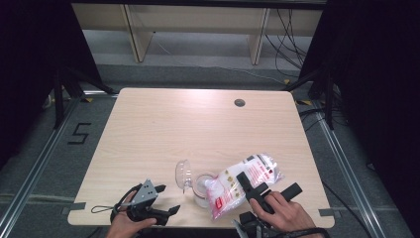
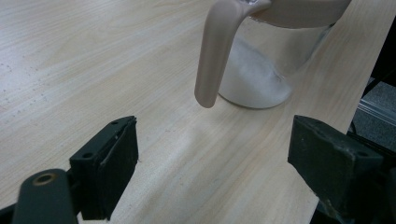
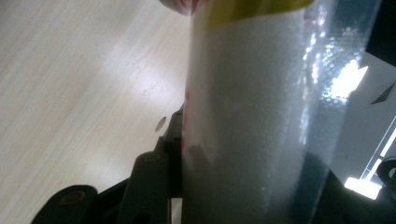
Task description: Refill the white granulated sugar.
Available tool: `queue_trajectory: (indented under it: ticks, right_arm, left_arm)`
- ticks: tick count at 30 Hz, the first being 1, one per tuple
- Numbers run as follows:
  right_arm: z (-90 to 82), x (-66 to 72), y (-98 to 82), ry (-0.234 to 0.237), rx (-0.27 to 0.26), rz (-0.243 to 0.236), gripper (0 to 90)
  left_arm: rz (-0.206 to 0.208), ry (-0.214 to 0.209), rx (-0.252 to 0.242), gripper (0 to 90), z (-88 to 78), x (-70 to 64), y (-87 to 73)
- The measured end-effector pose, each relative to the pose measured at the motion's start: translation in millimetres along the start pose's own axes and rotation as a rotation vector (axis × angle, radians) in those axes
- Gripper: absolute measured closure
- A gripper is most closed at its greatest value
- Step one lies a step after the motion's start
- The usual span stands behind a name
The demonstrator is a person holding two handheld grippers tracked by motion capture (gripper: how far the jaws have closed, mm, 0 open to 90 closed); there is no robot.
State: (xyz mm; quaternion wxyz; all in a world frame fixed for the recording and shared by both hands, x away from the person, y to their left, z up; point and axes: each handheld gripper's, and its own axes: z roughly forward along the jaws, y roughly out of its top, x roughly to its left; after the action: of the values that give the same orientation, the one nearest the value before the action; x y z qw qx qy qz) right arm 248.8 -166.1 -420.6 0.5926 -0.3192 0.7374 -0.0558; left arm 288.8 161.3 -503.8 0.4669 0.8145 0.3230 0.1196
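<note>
A clear plastic bag of white granules (image 1: 242, 184) is clamped between the jaws of the right gripper (image 1: 261, 186) and tilted over a glass jar (image 1: 202, 189) near the table's (image 1: 163, 129) front edge, its hinged lid (image 1: 183, 174) swung open. The left gripper (image 1: 166, 198) is held with jaws spread wide and empty, just left of the jar.
</note>
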Motion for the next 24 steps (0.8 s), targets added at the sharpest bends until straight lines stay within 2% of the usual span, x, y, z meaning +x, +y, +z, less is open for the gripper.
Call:
queue_trajectory:
  ticks: [1, 2, 4, 5, 6, 8, 10, 14, 15, 19, 20, 24]
  right_arm:
    - [0.4, -0.3, -0.9, 0.000, -0.001, -0.005, 65.1]
    - [1.1, 0.4, -1.6, -0.005, -0.005, 0.006, 65.1]
    - [-0.2, 1.3, -2.8, 0.004, 0.002, 0.002, 65.2]
    - [-0.4, 2.0, -3.2, 0.000, 0.002, 0.005, 65.2]
    - [-1.4, 2.3, -4.2, 0.006, 0.003, 0.003, 65.2]
    - [-2.7, 2.9, -5.8, 0.009, 0.010, 0.000, 65.3]
    - [-4.6, 4.9, -7.2, 0.009, 0.012, 0.018, 65.4]
    - [-9.4, 5.9, -10.0, 0.014, 0.025, 0.019, 65.6]
    - [-10.1, 6.9, -9.5, 0.012, 0.028, 0.036, 65.6]
    - [-12.5, 6.1, -6.3, 0.021, 0.017, 0.009, 65.8]
    - [-12.3, 7.0, -5.1, 0.020, 0.011, 0.017, 65.8]
    - [-10.1, 4.1, -0.2, 0.016, -0.008, -0.004, 66.0]
  left_arm:
    - [-0.023, -0.006, -0.019, 15.8, 0.7, -2.1, -0.1]
    - [-0.024, -0.003, -0.020, 15.8, 0.6, -2.0, 0.0]
    - [0.002, 0.009, 0.002, 15.8, -0.8, 0.2, 0.3]
    - [-0.023, -0.009, -0.023, 15.8, 0.6, -1.8, 0.0]
    - [-0.023, -0.004, -0.020, 15.8, 0.3, -2.0, 0.0]
    - [-0.003, -0.003, -0.014, 15.8, -0.2, -0.3, 0.3]
    - [0.016, -0.007, -0.014, 15.8, -0.4, 1.0, 0.7]
    - [-0.020, -0.004, -0.025, 15.8, 0.4, -0.8, 0.0]
    - [-0.008, -0.002, -0.013, 15.8, -0.5, 0.0, 0.2]
    - [-0.014, -0.003, -0.015, 15.8, -1.0, -0.3, 0.8]
    - [-0.014, -0.005, -0.021, 15.8, -0.6, -0.4, 0.5]
    - [-0.010, -0.006, -0.021, 15.8, -0.9, -0.5, 0.7]
